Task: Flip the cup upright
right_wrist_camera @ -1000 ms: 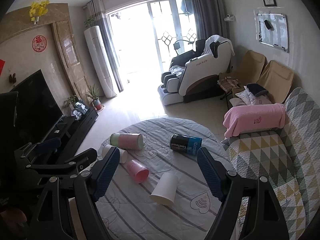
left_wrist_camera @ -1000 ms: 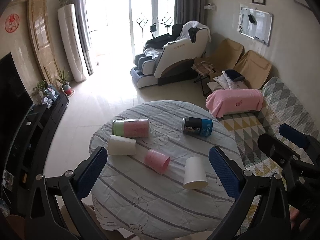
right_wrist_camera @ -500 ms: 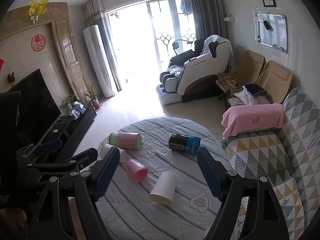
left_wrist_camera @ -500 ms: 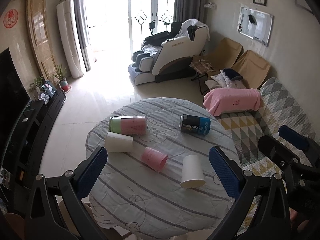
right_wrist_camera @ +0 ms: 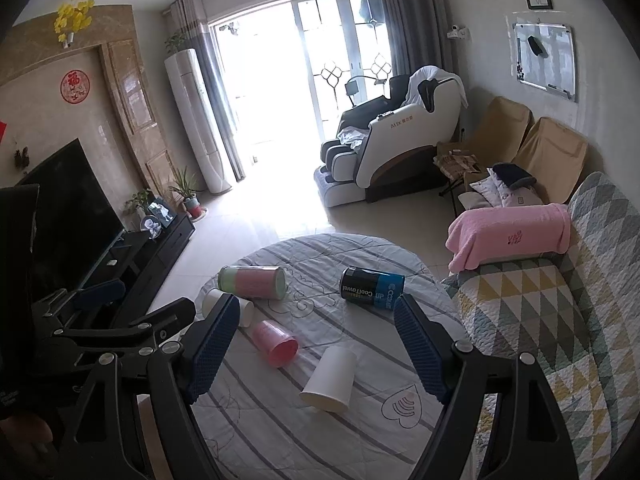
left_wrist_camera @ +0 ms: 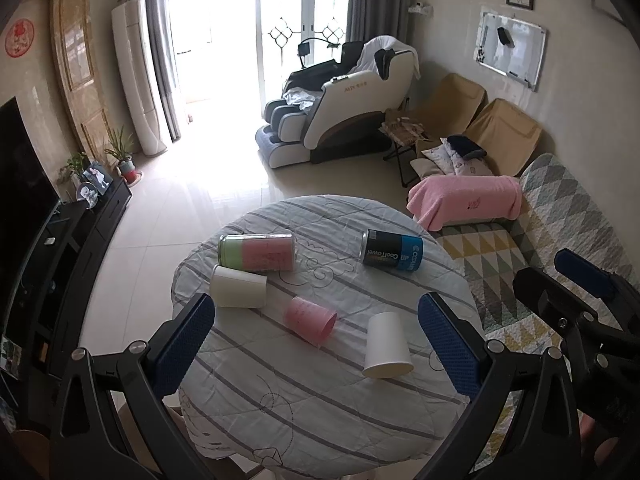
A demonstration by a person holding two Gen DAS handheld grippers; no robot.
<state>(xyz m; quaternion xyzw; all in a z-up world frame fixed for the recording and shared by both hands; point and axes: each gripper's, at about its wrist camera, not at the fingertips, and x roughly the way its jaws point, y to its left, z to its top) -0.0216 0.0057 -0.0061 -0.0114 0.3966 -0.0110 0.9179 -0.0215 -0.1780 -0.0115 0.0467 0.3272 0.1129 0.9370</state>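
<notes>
You have two white cups (left_wrist_camera: 387,347) (left_wrist_camera: 238,291) and a pink cup (left_wrist_camera: 310,321) lying on a pale grey-striped tablecloth (left_wrist_camera: 320,408). Your canisters are green and pink (left_wrist_camera: 258,252), and black and blue (left_wrist_camera: 392,255). Your gripper pads (right_wrist_camera: 214,350) are dark blue, and a pink towel (right_wrist_camera: 510,234) drapes a grey, yellow and white triangle-patterned sofa cover (right_wrist_camera: 560,320).

Matt paper cups (left_wrist_camera: 387,347), pink plastic cup (left_wrist_camera: 310,321), glossy printed canisters (left_wrist_camera: 392,255), soft quilted cloth tablecloth (left_wrist_camera: 320,412).

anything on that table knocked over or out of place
All five containers lie on their sides: two white cups, the pink cup, the pink-green canister and the black-blue can. No spill shows.
</notes>
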